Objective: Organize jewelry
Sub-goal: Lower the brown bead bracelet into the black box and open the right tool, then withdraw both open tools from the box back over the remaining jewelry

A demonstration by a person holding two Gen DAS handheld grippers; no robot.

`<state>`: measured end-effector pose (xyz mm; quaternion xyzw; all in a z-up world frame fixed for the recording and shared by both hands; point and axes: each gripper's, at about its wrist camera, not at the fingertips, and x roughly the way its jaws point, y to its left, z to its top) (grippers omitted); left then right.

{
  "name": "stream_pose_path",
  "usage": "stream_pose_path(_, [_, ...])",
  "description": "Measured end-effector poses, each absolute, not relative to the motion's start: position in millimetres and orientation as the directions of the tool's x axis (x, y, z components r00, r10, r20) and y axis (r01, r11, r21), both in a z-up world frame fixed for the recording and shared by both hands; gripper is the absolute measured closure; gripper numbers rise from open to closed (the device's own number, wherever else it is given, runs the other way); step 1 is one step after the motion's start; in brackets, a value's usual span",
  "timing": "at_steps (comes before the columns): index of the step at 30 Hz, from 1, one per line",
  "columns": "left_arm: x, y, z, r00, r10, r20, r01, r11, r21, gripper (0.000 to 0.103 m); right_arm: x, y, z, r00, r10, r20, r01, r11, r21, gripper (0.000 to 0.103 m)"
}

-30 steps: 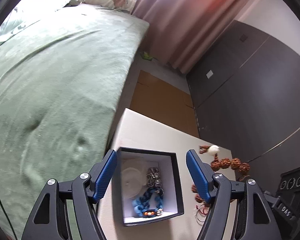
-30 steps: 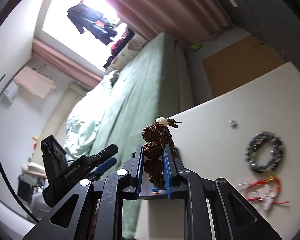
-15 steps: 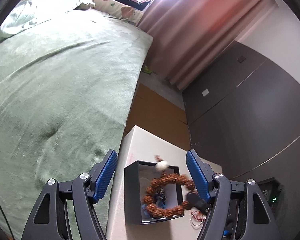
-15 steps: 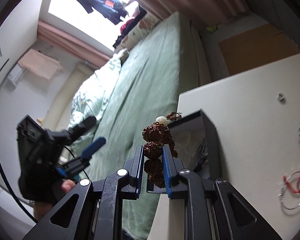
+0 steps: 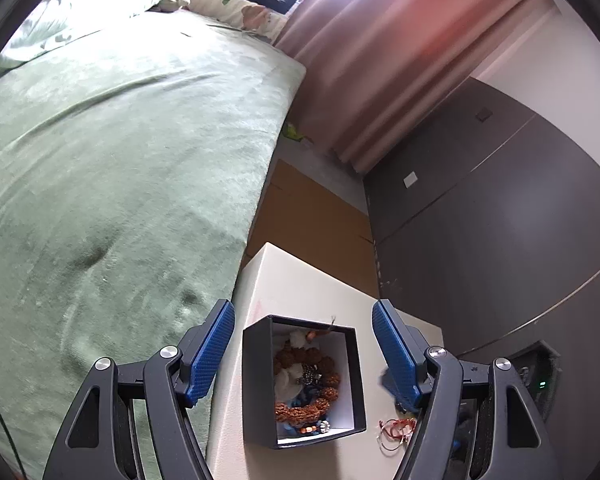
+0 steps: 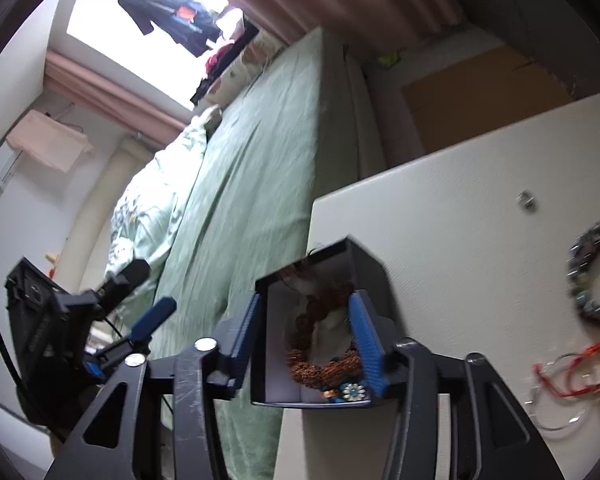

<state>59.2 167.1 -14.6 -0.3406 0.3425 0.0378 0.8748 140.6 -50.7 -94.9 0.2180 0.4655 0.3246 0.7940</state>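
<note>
Brown bead bracelet (image 5: 305,385) is seen lying inside the black box (image 5: 256,380) on the table (image 6: 460,216). Right gripper (image 6: 306,342) is spread open over it, nothing held. Left gripper (image 5: 302,354) is open, idle. Red string bangles (image 6: 568,376) and dark bracelet (image 6: 592,276) lie rightward of the box, nearer the right gripper.

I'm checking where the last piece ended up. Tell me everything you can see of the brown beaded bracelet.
The brown beaded bracelet is a loop of knobbly, rough reddish-brown beads that look like seeds, with a pale bead and a small tassel at its far end. It lies released inside the open black box, on top of blue and metallic pieces, curving against the white lining. Neither gripper holds it.
</note>
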Motion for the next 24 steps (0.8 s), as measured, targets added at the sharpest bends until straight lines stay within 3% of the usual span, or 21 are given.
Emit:
stream_pose_path(7, [64.1,152.1,-16.5,0.751,-0.165,-0.639,-0.288,0.789,-0.542,0.031,140.8,-89.8,-86.8,0.395,0.688,-0.61,-0.251,0.719,0.648,0.053])
stream_pose_path(11, [68.5,136.2,-17.2,0.743,-0.174,-0.646,-0.264,0.811,-0.522,0.03,137.4,-118.0,-84.1,0.424,0.655,-0.625,-0.204,0.742,0.639,0.036])
stream_pose_path(16, [74.9,111.5,-18.6,0.721,-0.204,-0.662,-0.226,0.834,-0.504,0.029,135.0,-154.8,-83.6,0.445,0.6,-0.665,-0.125,0.777,0.617,0.034])
stream_pose_path(21, [80.9,82.6,-21.5,0.703,-0.209,-0.679,-0.194,0.863,-0.467,0.023,128.3,-184.6,-84.6,0.457,0.566,-0.686,-0.066,0.791,0.608,0.019])
stream_pose_path(24, [83.0,63.7,-24.6,0.691,-0.218,-0.689,-0.173,0.876,-0.451,0.023,124.7,-196.9,-84.5,0.456,0.559,-0.693,-0.053,0.794,0.606,0.018])
